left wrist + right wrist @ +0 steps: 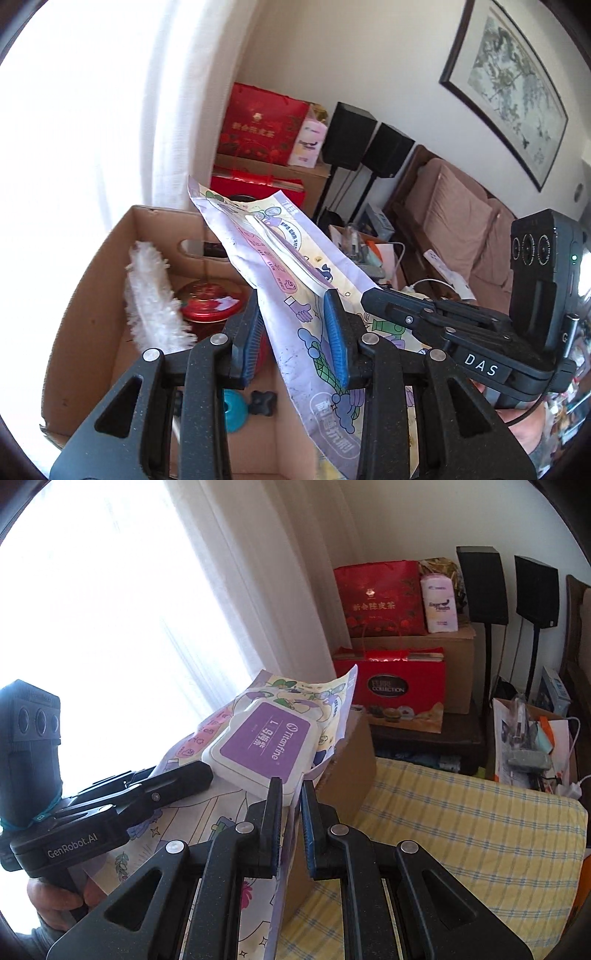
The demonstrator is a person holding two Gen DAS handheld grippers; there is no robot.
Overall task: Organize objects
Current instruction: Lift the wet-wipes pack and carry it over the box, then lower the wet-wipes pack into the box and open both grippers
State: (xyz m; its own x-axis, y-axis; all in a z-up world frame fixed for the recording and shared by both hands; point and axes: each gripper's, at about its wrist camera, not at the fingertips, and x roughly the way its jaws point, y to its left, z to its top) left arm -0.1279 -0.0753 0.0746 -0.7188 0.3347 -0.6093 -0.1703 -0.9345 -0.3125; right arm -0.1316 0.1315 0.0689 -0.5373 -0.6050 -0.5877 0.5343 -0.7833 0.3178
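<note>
Wipes pack: your wet-wipes pack (258, 746), purple-lidded with cartoon print, hangs tilted in the air above the cardboard box (110, 258), held between both your grippers.
Left gripper: your left gripper (295, 325) has its blue pads spread, with the pack's edge running between them; the near pad (336, 332) touches the wrapper, but you cannot tell whether the far one presses it.
Right gripper: your right gripper (291, 819) straddles the pack's opposite edge, fingers close on either side of the thin film; whether they pinch it is not clear.
Inside the box: a white fluffy duster (151, 295) leans by a red round tin (210, 302); a teal item (232, 410) lies on the box floor.
Beside the box: a yellow checked cloth (461, 830) covers the surface to its right.
Beyond the box: red gift bags (380, 598) and two black speakers (480, 583) stand by the wall.
</note>
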